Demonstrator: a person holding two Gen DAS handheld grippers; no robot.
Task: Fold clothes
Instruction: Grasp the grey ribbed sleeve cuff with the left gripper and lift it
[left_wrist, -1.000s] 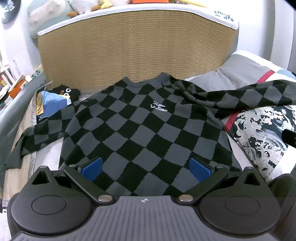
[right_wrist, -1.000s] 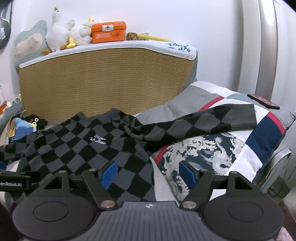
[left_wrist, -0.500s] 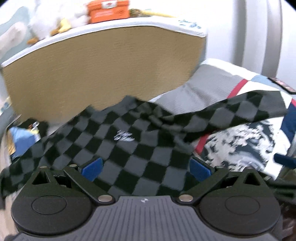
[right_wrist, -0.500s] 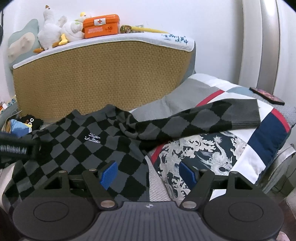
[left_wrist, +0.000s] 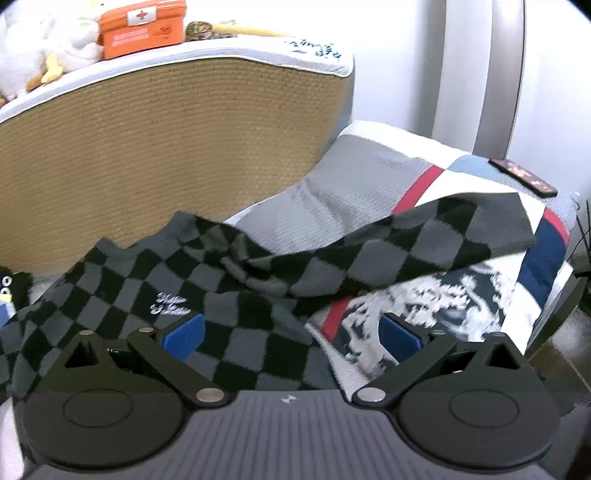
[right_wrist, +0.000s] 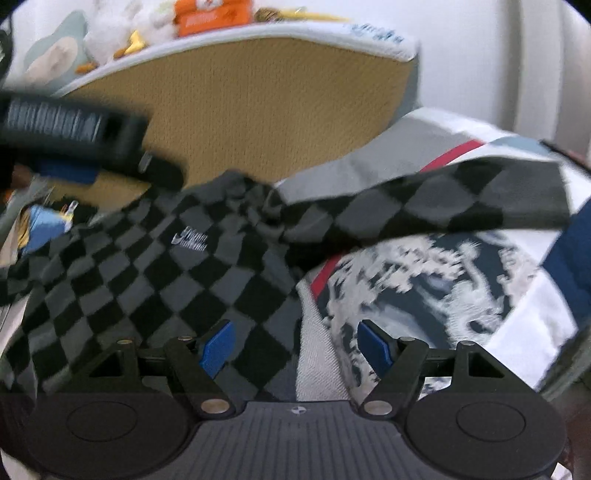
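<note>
A black-and-grey checkered sweater (left_wrist: 229, 317) lies spread on the bed, front up, small white script on its chest. One sleeve (left_wrist: 436, 240) stretches right over a patchwork pillow. It also shows in the right wrist view (right_wrist: 177, 273), with the sleeve (right_wrist: 461, 199) at upper right. My left gripper (left_wrist: 291, 334) is open and empty above the sweater's right side. My right gripper (right_wrist: 295, 349) is open and empty over the sweater's right edge. The left gripper's body (right_wrist: 74, 136) crosses the right view's upper left, blurred.
A woven tan headboard (left_wrist: 166, 147) stands behind, with plush toys and an orange first-aid box (left_wrist: 142, 26) on top. The patchwork pillow (left_wrist: 369, 173) and a dragon-print cushion (left_wrist: 443, 306) lie at right. A dark phone (left_wrist: 522, 177) rests on the pillow's far edge.
The left gripper has swung right and lifted, now facing the right sleeve. The right gripper moved forward and lower over the sweater's right edge. Both stay open.
</note>
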